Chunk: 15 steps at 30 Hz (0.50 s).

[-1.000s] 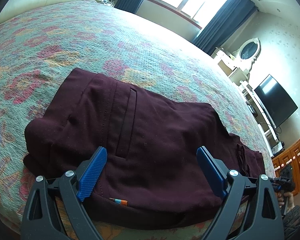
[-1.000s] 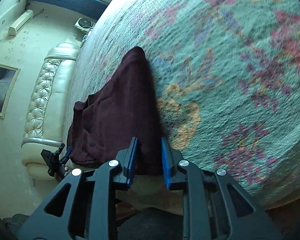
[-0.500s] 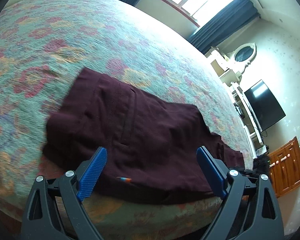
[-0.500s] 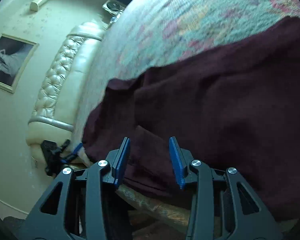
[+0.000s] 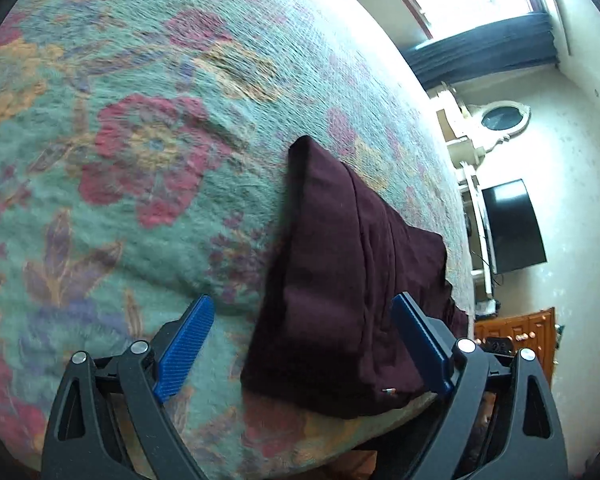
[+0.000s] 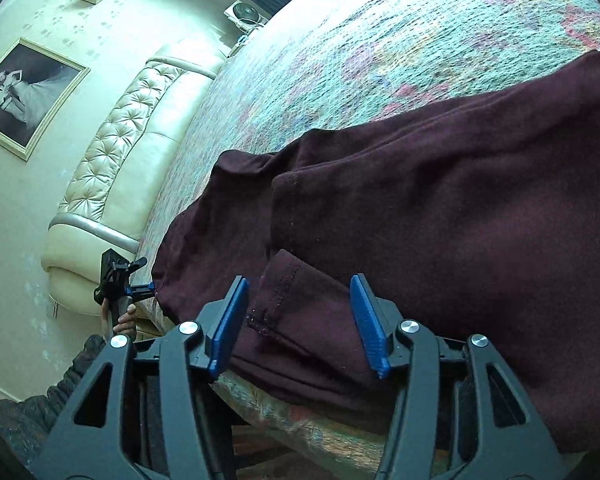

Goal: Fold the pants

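The dark maroon pants [image 5: 340, 280] lie folded near the front edge of the bed. My left gripper [image 5: 304, 344] is open, its blue pads wide apart over the pants' left edge and not pressing on the cloth. In the right wrist view a leg end of the pants [image 6: 420, 200] lies doubled over the rest. Its stitched hem [image 6: 288, 300] rests between the pads of my right gripper [image 6: 300, 320], whose jaws are opening and no longer pinch it. The left gripper [image 6: 120, 280] shows far left, held by a hand.
A floral bedspread [image 5: 140, 160] covers the bed. A cream tufted headboard [image 6: 112, 168] and a framed picture [image 6: 24, 92] stand at the left in the right wrist view. A dark TV [image 5: 512, 224], a white dresser [image 5: 472, 144] and a wooden cabinet [image 5: 516, 332] line the right.
The right gripper carried the leg end across onto the rest of the pants and opened, letting it go. The left gripper swung left, so the pants now sit right of its centre.
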### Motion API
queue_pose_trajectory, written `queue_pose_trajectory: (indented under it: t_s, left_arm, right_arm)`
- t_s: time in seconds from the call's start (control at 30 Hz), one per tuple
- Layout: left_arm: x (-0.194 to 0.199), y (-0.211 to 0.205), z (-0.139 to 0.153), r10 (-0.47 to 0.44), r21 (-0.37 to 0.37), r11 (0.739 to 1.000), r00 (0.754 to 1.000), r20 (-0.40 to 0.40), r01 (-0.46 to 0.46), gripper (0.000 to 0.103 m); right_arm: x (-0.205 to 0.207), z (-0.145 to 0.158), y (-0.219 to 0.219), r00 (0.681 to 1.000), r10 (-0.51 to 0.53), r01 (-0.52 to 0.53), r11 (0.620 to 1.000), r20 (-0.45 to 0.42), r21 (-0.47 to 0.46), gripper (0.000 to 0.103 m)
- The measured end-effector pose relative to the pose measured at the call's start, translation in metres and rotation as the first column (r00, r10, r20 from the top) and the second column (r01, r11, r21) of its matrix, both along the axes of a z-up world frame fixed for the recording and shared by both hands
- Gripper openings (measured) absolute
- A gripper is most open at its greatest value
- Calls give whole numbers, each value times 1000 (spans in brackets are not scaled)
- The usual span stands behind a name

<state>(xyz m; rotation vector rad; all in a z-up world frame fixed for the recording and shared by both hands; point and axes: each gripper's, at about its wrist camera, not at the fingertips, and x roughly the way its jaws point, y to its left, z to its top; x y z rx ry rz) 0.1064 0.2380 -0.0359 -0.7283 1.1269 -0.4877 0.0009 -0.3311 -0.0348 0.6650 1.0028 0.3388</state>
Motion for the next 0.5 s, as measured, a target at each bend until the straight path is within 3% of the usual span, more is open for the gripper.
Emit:
queue_pose_trajectory:
  t_s: [0.1, 0.17, 0.23, 0.27, 0.33, 0.4, 0.47, 0.5]
  left_arm:
    - [8, -10, 1, -55, -17, 998, 998, -14, 54, 89]
    - [12, -23, 1, -118, -107, 988, 993, -30, 114, 89]
    - [17, -41, 1, -160, -59, 986, 986, -39, 158, 88]
    - [20, -45, -1, -165, -52, 985, 985, -42, 163, 87]
    - [27, -40, -6, -142, -122, 983, 989, -46, 135, 87]
    - [33, -27, -8, -111, -184, 978, 992, -55, 99, 74]
    - [32, -26, -12, -107, -121, 988, 991, -82, 96, 42]
    - [30, -28, -12, -114, -107, 989, 990, -82, 105, 41]
  right_arm:
    - [-2, 0, -4, 1000, -8, 8, 1000, 4, 11, 53]
    - [-2, -1, -2, 1000, -14, 14, 1000, 7, 13, 53]
    - [-3, -1, -1, 1000, -15, 15, 1000, 12, 6, 54]
    - [-3, 0, 0, 1000, -14, 14, 1000, 14, 2, 54]
    - [-3, 0, 2, 1000, -15, 15, 1000, 18, -2, 54]
    - [-3, 1, 1, 1000, -15, 15, 1000, 19, -2, 54]
    - [-2, 2, 2, 1000, -15, 15, 1000, 20, -3, 54]
    - [-2, 2, 3, 1000, -15, 15, 1000, 21, -4, 54]
